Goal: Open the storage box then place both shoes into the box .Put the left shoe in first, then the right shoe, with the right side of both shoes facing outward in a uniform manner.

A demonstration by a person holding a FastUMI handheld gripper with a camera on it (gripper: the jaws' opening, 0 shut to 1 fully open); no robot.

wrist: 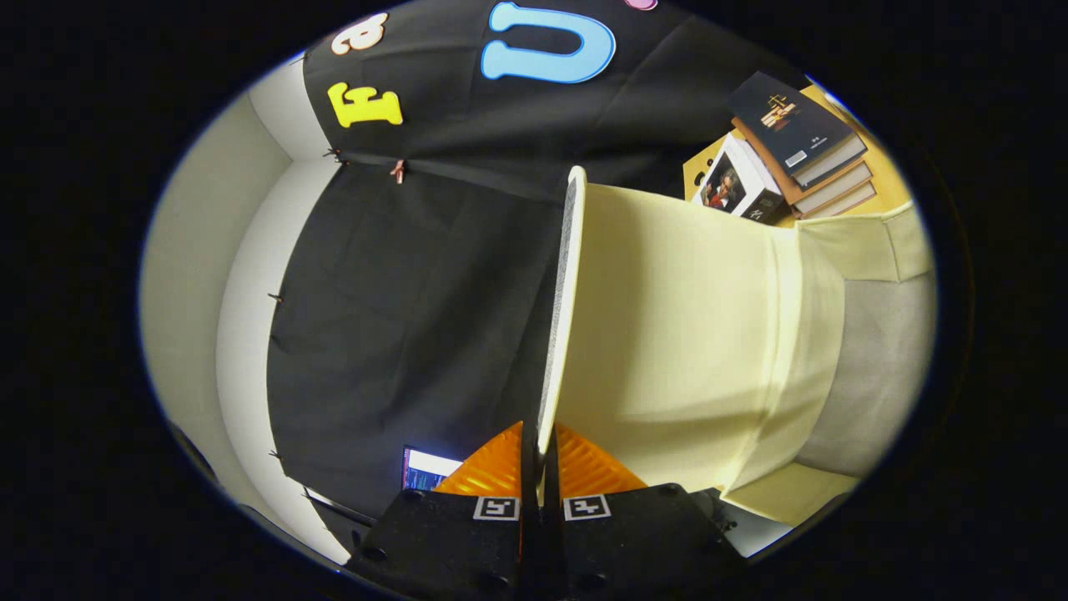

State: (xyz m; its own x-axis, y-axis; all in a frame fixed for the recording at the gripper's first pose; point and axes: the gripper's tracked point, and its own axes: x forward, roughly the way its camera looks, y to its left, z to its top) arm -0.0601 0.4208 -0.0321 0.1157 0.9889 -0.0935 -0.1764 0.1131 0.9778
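Bright, even light on the pale box lid (667, 334), soft shading down its fold; dark cloth wall (400, 317) stays dim. Fisheye bends everything outward, the books (801, 142) still sharp.

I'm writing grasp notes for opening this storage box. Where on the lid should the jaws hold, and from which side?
Judging by this view, grip the lid at its thin free edge, coming edge-on, one jaw on each face. The panel is flat and slim there, and swung up from the box. The gripper is shut on that edge this way.
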